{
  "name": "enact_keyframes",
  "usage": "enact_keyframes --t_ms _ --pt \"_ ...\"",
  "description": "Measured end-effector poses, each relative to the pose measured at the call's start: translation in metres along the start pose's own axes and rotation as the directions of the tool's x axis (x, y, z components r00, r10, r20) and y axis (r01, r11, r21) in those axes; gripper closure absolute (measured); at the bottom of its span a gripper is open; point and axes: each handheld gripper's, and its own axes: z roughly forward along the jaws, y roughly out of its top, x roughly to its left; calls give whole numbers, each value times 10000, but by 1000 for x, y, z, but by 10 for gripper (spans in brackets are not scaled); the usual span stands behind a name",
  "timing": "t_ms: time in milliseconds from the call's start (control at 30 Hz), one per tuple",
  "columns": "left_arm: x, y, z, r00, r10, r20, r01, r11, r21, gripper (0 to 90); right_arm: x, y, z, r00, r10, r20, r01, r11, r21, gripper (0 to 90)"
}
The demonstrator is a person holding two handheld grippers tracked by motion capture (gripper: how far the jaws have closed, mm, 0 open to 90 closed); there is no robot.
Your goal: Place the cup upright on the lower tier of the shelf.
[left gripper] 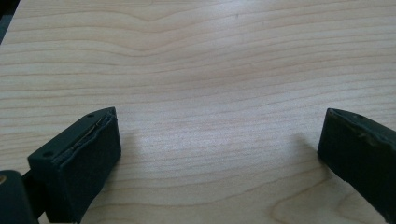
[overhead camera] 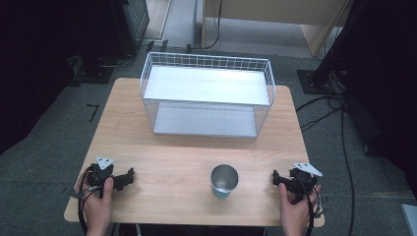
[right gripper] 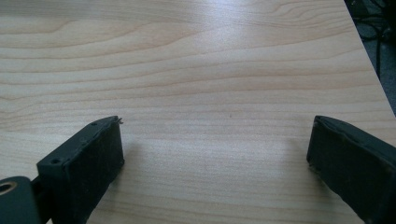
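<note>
The left gripper (overhead camera: 132, 176) and the right gripper (overhead camera: 275, 178) are both black and blocky, each topped by a grey three-cornered plate with small dark holes, and from each a black cable trails back over the near edge of the surface (overhead camera: 162, 147). In the gripper views the jaws are thick black blocks faced with dark pads (the left gripper's pad edge looks frayed), with small screw holes along their upper sides. The person's hands and wrists are bare, with no sleeve in sight.
</note>
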Motion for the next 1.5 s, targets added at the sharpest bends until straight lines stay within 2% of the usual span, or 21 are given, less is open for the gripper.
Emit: enact_keyframes --t_ms 433,700,800,867,933,1033,1300,1367,1500 --pt "0 -1 0 10000 -27 -14 27 10000 8 0 1 -3 -3 9993 -275 -264 276 9996 7 34" --pt "0 -1 -1 10000 -30 -21 30 10000 8 0 4 -4 -4 9997 -149 -204 149 9999 -5 35" --pt "0 -1 -1 10000 -27 -20 27 10000 9 0 8 -5 -8 9983 -75 -570 68 9999 -124 35" --pt "0 -1 -1 10000 -31 -21 31 10000 3 0 10 -4 -13 9963 141 -848 -169 9993 -332 35" --pt "0 -1 -1 10000 -27 -22 27 10000 9 0 11 -4 -15 9954 104 -955 -148 9989 -454 35" --pt "0 -1 -1 10000 -28 -22 28 10000 8 0 18 -2 -26 9955 -267 -909 197 9969 -764 35" --pt "0 -1 -1 10000 -29 -21 29 10000 7 0 29 -1 -34 9895 -651 -1289 557 9956 -753 35" --pt "0 -1 -1 10000 -29 -24 29 10000 2 0 36 -1 -37 9847 -831 -1531 718 9944 -780 35" --pt "0 -1 -1 10000 -32 -23 32 10000 0 0 44 -5 -42 9772 -894 -1924 735 9934 -884 35"
